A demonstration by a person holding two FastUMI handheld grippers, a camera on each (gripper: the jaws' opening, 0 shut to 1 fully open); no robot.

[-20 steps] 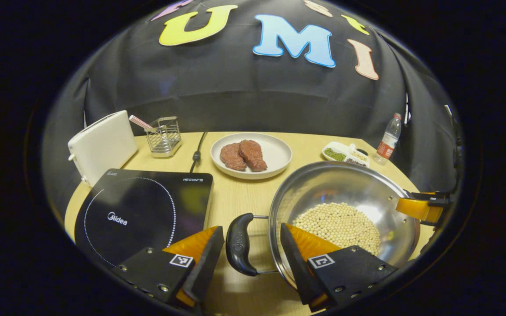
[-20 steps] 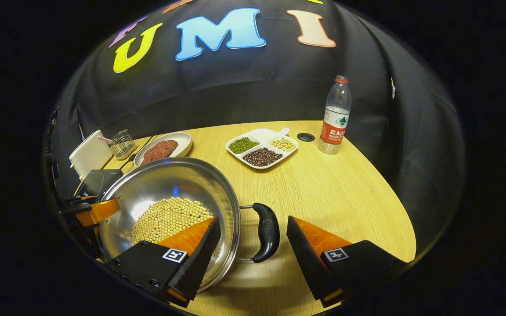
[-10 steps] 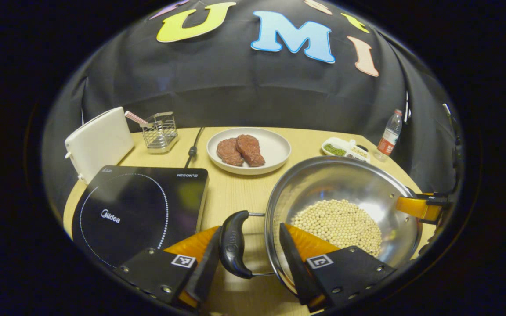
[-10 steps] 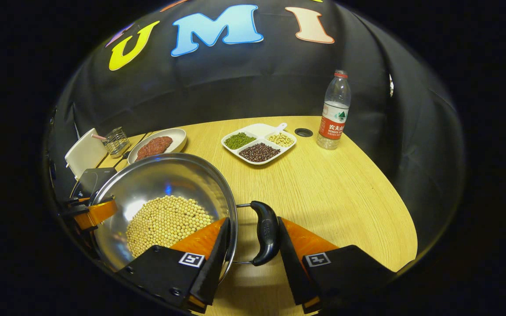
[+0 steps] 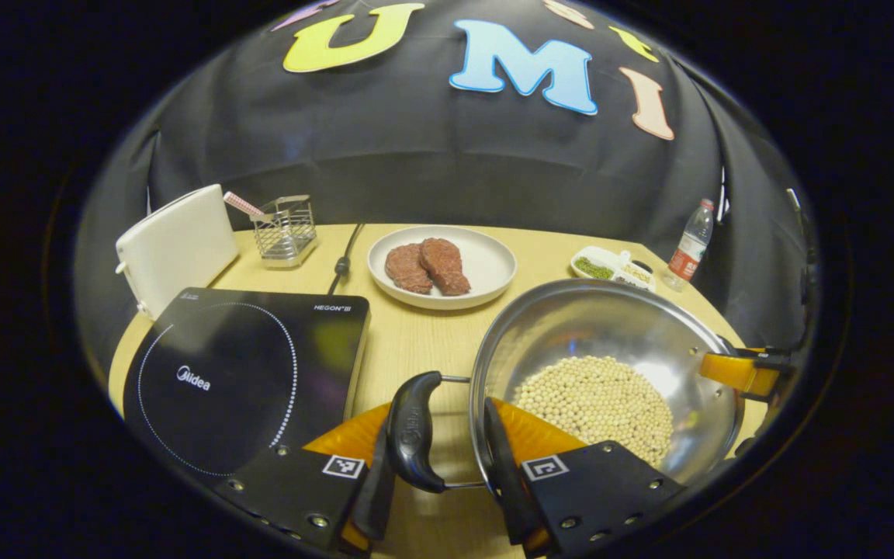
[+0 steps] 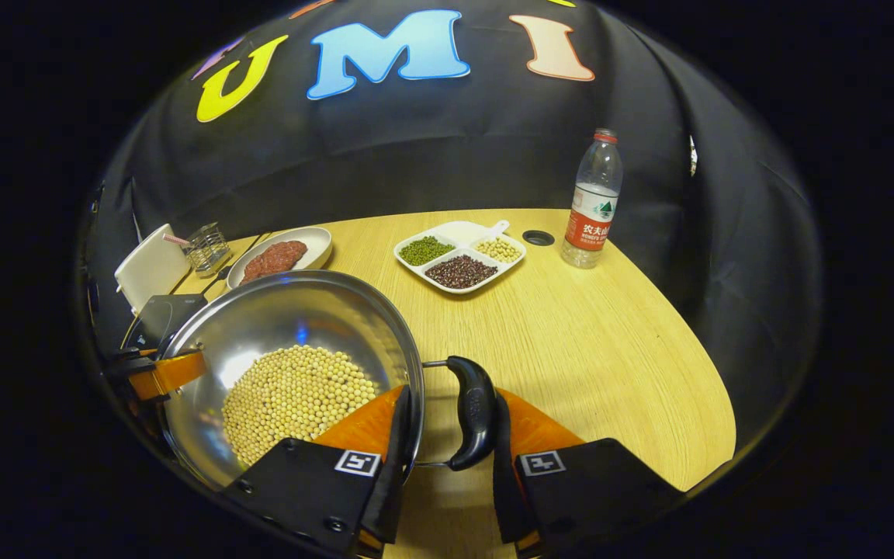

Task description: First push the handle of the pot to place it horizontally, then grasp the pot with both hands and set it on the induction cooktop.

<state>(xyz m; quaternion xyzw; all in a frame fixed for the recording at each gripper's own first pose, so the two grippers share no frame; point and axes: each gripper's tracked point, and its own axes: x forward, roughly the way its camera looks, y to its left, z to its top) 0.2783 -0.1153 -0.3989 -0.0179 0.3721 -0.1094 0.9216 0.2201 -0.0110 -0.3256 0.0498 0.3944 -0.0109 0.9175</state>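
Observation:
A steel pot [image 5: 610,334] holding soybeans [image 5: 598,400] stands on the wooden table, just right of the black induction cooktop [image 5: 230,373]. Its two black side handles lie level. My left gripper [image 5: 439,423] is shut on the near handle [image 5: 414,431], one finger outside the handle and the other inside the pot's rim. In the right gripper view, my right gripper [image 6: 451,404] clamps the opposite handle [image 6: 474,411] and rim the same way. Each view catches the other gripper's orange finger across the pot [image 6: 292,334].
A plate of meat [image 5: 441,268], a wire basket [image 5: 285,229], a white box-shaped appliance [image 5: 175,248] and a power cable [image 5: 344,260] sit behind the cooktop. A divided dish of beans [image 6: 459,260] and a water bottle [image 6: 592,206] stand at the far right.
Both grippers went from wide open around the handles to shut, each pinching a handle against the pot's rim. The pot has stayed in place.

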